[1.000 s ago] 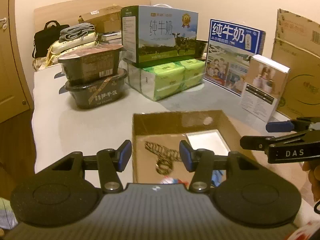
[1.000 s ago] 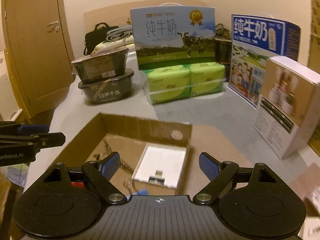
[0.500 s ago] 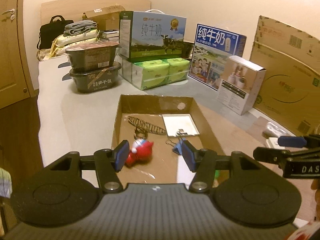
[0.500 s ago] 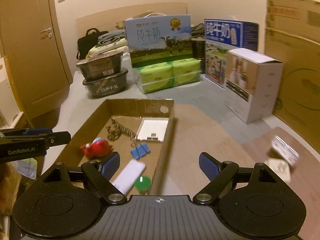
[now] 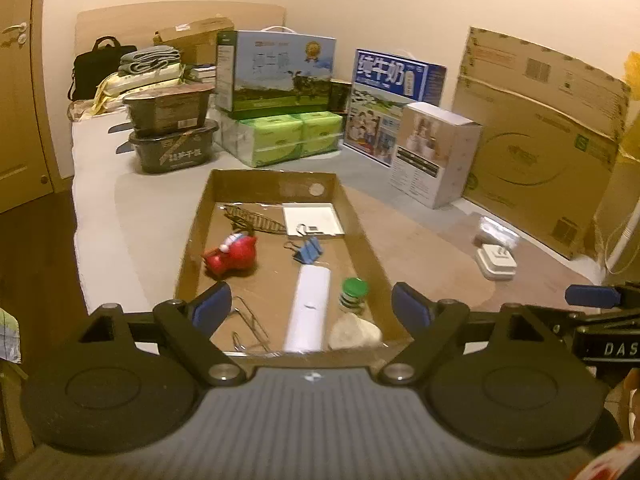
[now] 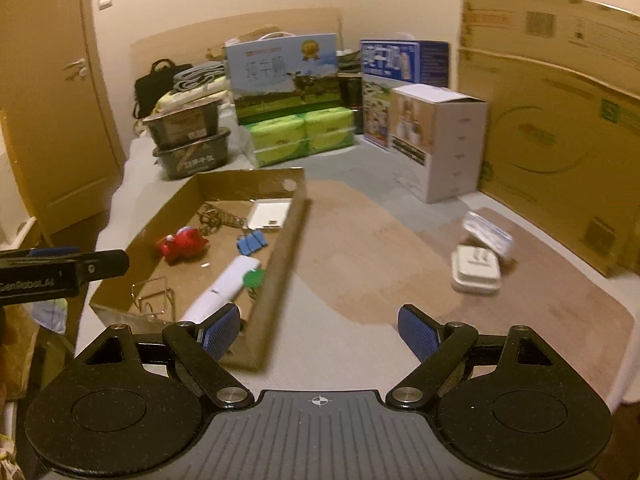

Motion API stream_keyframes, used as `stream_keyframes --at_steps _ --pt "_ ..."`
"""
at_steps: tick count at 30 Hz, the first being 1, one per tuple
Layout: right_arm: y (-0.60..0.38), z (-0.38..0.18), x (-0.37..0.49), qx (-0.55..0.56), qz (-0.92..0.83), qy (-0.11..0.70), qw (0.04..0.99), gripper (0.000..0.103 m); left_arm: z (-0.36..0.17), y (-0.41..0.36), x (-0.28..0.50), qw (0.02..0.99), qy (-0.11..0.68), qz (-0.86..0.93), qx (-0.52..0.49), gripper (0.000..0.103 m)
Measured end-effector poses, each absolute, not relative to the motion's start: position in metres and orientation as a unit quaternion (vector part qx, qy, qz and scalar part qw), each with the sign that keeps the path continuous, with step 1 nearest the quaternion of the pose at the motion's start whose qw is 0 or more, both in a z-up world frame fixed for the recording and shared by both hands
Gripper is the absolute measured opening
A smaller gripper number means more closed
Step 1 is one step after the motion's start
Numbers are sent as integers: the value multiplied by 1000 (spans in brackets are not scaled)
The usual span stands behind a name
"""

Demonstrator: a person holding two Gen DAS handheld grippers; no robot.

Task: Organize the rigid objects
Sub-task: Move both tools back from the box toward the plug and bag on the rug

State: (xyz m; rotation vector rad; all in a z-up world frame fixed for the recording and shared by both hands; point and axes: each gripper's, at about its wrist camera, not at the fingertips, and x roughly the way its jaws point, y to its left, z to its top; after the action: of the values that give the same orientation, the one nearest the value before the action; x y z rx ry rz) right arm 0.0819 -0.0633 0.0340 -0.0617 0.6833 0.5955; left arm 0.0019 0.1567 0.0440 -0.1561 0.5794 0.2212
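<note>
Both hand-held grippers empty. Left hand-held gripper (image 5: 311, 307), lower centre, jaws just opened wide, nothing between, above the near end of the cardboard tray (image 5: 362, 236). Right hand-held gripper (image 6: 319, 332) spread. White plug (image 6: 476, 271) lies mid-right on the mat, outside the tray. Risks: clipping the tray wall; nudging the blurred packet (image 6: 488, 234) touching the plug.

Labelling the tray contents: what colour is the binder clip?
Blue binder clip, clearest in the left wrist view.
</note>
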Motion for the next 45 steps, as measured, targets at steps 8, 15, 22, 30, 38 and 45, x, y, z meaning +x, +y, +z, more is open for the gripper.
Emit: stream_keyframes --at_steps 8,15,22,30,38,45 --pt "-101 37 65 -18 258 331 907 86 41 122 -7 951 288 86 -75 92" --pt "-129 35 60 -7 236 335 912 86 41 100 -2 951 291 70 -75 92" --pt "-152 33 63 3 211 336 918 86 38 81 8 951 298 49 -68 92" --pt "-182 28 73 13 178 339 924 86 32 57 26 950 307 22 -59 92" --pt "-206 23 91 16 156 341 927 86 27 34 53 949 312 0 -48 92" --pt "-222 15 110 19 145 347 927 86 20 17 81 947 318 -11 -42 92"
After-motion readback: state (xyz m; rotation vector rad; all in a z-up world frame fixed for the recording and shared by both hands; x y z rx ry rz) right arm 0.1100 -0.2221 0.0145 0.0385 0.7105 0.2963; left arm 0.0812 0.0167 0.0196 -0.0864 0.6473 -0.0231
